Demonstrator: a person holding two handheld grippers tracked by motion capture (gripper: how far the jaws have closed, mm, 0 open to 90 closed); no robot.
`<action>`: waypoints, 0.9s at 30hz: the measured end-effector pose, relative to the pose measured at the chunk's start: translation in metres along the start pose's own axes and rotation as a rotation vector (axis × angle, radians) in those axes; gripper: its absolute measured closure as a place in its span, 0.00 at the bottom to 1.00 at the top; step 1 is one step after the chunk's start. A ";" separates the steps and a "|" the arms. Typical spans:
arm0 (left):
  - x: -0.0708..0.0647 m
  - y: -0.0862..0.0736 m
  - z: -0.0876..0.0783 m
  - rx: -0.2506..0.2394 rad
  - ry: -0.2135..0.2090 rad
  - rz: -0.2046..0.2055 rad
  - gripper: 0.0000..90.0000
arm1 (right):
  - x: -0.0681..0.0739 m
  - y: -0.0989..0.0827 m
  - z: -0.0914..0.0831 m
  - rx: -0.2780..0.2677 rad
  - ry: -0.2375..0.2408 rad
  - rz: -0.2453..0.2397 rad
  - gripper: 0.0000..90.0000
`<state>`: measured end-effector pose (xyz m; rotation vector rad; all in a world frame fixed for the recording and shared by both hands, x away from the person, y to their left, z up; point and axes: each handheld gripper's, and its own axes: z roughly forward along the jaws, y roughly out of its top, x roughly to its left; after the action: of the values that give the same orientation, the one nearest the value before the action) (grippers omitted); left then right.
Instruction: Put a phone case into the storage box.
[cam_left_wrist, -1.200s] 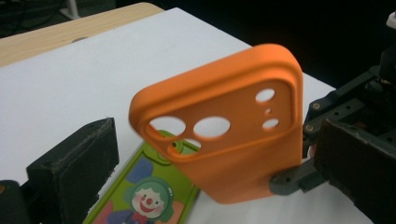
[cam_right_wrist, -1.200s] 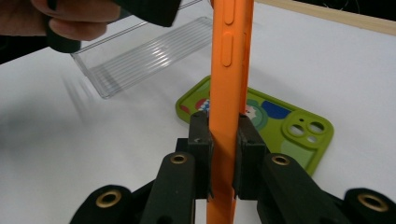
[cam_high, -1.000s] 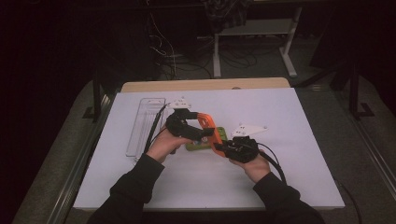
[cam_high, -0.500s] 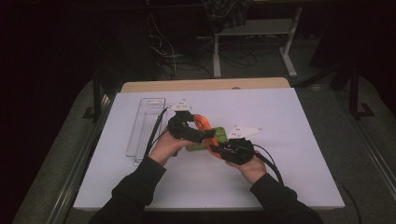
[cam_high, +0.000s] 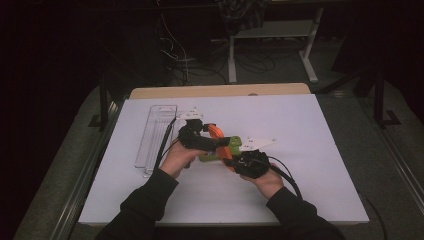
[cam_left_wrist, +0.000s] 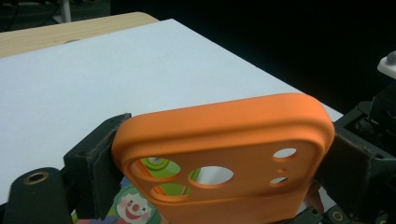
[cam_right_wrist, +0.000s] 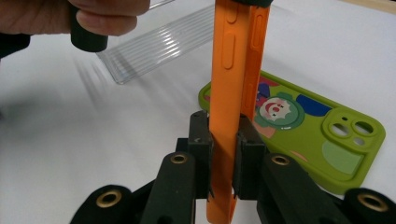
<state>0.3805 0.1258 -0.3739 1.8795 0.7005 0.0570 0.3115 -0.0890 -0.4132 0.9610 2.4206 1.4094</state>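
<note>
Grooved clear tray (cam_high: 156, 134) lies beside both grippers' orange case (cam_high: 220, 137).

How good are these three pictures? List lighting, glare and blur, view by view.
High view: dim, the room black around the white table, the grippers dark and small. Left gripper view: evenly lit, the orange phone case sharp, black beyond the table edge. Right gripper view: the white surface bright, the hand and clear plastic tray soft, the green phone case fairly sharp.

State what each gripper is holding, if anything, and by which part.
Both hold the orange silicone phone case. The right gripper clamps its thin side edge; the left gripper, whose jaws have just been closing, spans its camera-cutout end across the width.
</note>
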 end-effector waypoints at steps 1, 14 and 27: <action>-0.001 0.000 0.000 0.003 0.002 0.000 0.14 | 0.000 0.000 0.000 0.000 -0.001 -0.001 0.87; -0.004 0.004 0.001 0.004 0.005 -0.001 0.17 | -0.001 0.000 0.000 0.006 -0.036 -0.021 0.69; 0.001 0.030 -0.006 0.031 0.051 0.052 0.16 | -0.026 -0.014 -0.027 0.082 -0.079 -0.010 0.19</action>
<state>0.3922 0.1235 -0.3452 1.9320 0.6909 0.1284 0.3133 -0.1285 -0.4143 1.0020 2.4384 1.2531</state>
